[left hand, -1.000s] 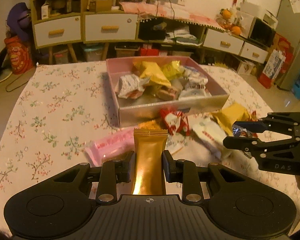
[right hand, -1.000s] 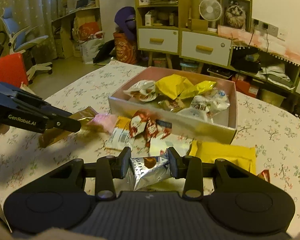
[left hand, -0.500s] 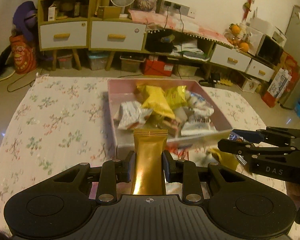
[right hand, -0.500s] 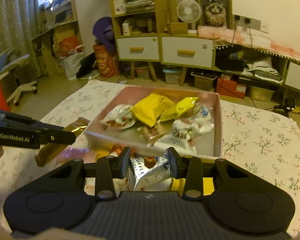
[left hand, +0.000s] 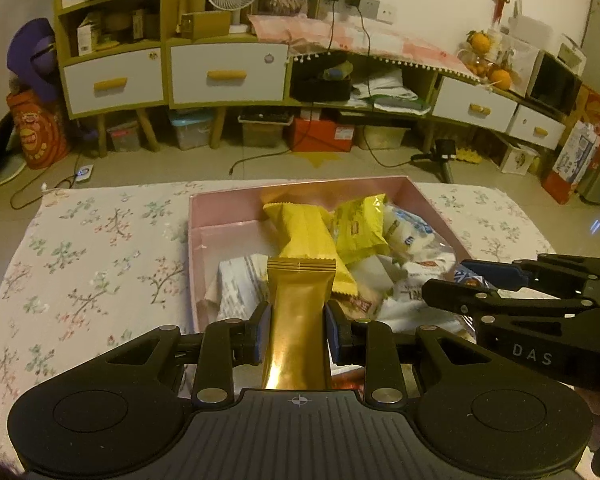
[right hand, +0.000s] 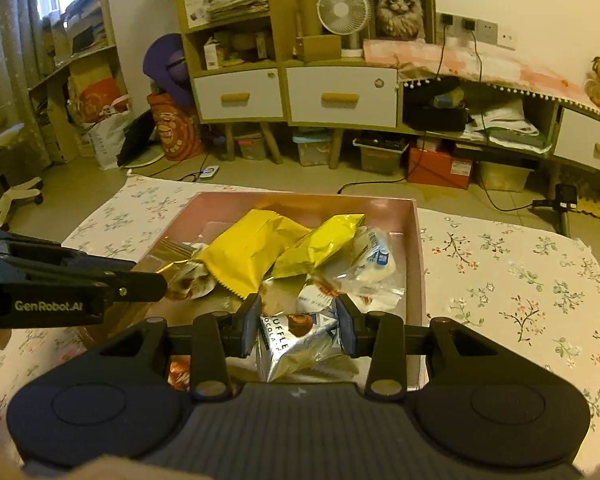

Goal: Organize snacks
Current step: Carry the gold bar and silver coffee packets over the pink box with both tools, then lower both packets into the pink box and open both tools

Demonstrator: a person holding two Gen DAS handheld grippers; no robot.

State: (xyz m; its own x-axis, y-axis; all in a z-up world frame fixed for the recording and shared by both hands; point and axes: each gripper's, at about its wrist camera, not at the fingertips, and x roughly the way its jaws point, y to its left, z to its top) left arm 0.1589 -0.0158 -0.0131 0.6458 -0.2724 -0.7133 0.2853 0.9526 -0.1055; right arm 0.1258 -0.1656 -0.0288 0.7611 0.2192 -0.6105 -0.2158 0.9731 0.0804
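My left claw is clamped on a gold snack packet, held over the pink box of snacks on the flowered surface. My right claw pinches a silver truffle packet just above the box's near edge.

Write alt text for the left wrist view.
The left tool grips a gold packet over a pink box of snacks on a floral tablecloth. The right tool reaches in from the right edge. Beyond stand white-drawered cabinets.
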